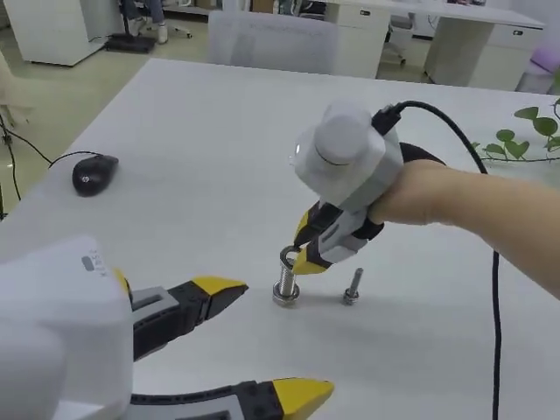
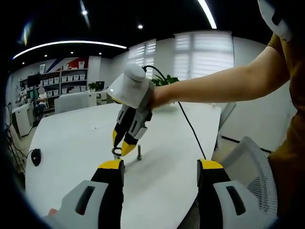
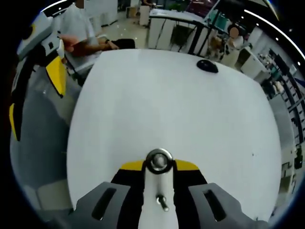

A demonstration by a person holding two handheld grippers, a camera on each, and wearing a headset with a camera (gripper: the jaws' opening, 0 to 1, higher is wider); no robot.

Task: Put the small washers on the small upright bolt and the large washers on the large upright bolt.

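Observation:
Two bolts stand upright on the white table [image 1: 192, 149]: a large bolt [image 1: 286, 290] and, to its right, a small bolt [image 1: 352, 287]. My right gripper [image 1: 304, 255] points down, shut on a large metal washer [image 1: 290, 257] held at the top of the large bolt; I cannot tell whether the washer is over the bolt's tip. The washer [image 3: 159, 161] sits flat between the yellow tips of the right gripper [image 3: 159, 166]. My left gripper [image 1: 271, 341] is open and holds nothing, near the table's front. The left gripper view shows the right gripper [image 2: 122, 147], washer [image 2: 116, 151] and small bolt [image 2: 139, 153].
A black mouse [image 1: 94, 172] with its cable lies at the table's left. A green plant [image 1: 535, 131] stands at the right edge. The right gripper's black cable [image 1: 495, 289] trails over the table. A mesh chair [image 2: 248, 164] stands beside the table.

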